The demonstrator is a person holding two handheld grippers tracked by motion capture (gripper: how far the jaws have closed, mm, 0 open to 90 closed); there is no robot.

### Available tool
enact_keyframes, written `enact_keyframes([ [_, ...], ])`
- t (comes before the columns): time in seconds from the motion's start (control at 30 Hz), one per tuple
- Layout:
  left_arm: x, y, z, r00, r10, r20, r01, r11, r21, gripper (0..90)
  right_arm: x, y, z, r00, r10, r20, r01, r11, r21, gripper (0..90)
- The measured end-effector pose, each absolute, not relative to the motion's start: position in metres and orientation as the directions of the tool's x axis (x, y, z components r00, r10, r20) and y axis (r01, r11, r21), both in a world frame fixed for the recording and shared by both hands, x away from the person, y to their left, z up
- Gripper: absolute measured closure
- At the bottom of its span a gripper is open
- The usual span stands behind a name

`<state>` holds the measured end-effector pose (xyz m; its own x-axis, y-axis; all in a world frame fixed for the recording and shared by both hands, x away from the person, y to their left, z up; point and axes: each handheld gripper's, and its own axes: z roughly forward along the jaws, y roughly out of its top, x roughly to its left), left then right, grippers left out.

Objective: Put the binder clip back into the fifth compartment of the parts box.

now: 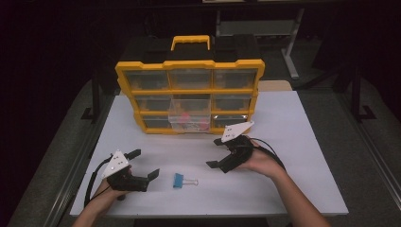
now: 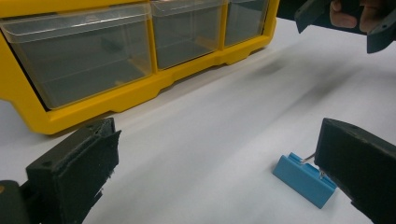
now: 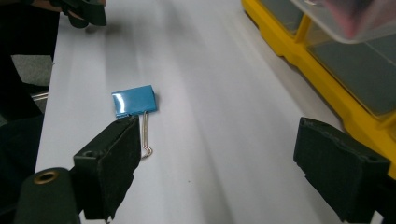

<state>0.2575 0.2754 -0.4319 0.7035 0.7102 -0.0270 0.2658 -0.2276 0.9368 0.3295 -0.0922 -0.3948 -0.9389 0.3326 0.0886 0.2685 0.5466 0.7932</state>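
Observation:
A blue binder clip (image 1: 178,180) with wire handles lies flat on the white table (image 1: 293,142), between my two grippers. My left gripper (image 1: 146,163) rests low at the front left, just left of the clip, open and holding nothing. In the left gripper view the clip (image 2: 303,179) lies close by the right jaw, with the gripper (image 2: 217,177) spread wide. My right gripper (image 1: 213,152) hovers right of the clip, open and empty. In the right gripper view the clip (image 3: 134,100) lies ahead of the left jaw of the gripper (image 3: 224,172).
A yellow organizer (image 1: 189,90) with clear drawers and a carry handle stands upright at the back of the table. Its middle drawer (image 1: 190,116) is pulled out and holds several small coloured items. Dark floor surrounds the table edges.

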Motion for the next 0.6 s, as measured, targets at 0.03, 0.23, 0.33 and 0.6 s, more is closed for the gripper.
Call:
enact_keyframes([
  [0.03,0.257,0.275,-0.432,0.703,0.711,-0.027,0.266,-0.227,0.937,0.0,0.329,-0.091,-0.396,-0.941,0.327,0.084,0.262,0.550,0.793,14.0],
  [0.23,0.258,0.275,-0.432,0.705,0.708,-0.027,0.263,-0.227,0.938,0.0,0.326,-0.083,-0.399,-0.945,0.315,0.085,0.257,0.559,0.788,13.9],
  [0.33,0.257,0.275,-0.432,0.707,0.706,-0.024,0.262,-0.231,0.937,0.0,0.325,-0.079,-0.401,-0.945,0.315,0.090,0.260,0.554,0.791,13.9],
  [0.6,0.258,0.275,-0.432,0.705,0.709,-0.030,0.263,-0.223,0.939,0.0,0.319,-0.067,-0.406,-0.953,0.289,0.093,0.247,0.563,0.789,13.9],
])
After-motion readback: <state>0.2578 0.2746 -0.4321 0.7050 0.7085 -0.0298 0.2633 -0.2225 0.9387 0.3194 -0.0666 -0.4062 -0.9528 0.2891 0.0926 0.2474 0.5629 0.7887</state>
